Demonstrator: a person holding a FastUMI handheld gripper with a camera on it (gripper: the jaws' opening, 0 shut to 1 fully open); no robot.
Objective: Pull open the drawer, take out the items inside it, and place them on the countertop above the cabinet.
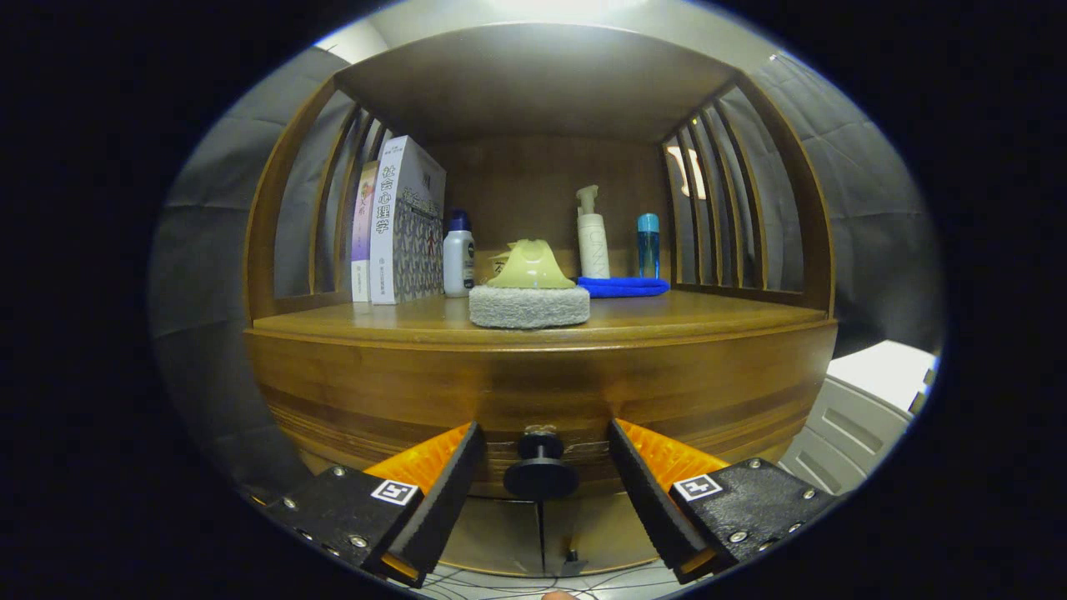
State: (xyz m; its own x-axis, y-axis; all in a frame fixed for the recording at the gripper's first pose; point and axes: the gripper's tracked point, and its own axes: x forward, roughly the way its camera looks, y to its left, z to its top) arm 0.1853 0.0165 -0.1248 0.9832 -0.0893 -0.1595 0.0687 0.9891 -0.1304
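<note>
A wooden cabinet stands in front of me, its drawer front (533, 392) closed under the countertop (667, 321). A round dark knob (540, 468) sticks out of the drawer front. My gripper (542, 458) is open, with the knob midway between the two fingers and neither finger touching it. What lies inside the drawer is hidden. On the countertop, near its front edge, rests a grey scrub pad with a yellow-green handle (529, 292).
Further back on the countertop stand books (404, 225), a white bottle with a blue cap (458, 254), a white pump bottle (592, 237), a blue bottle (648, 246) and a folded blue cloth (623, 287). Slatted wooden sides enclose the shelf. A white-grey unit (859, 408) sits to the right.
</note>
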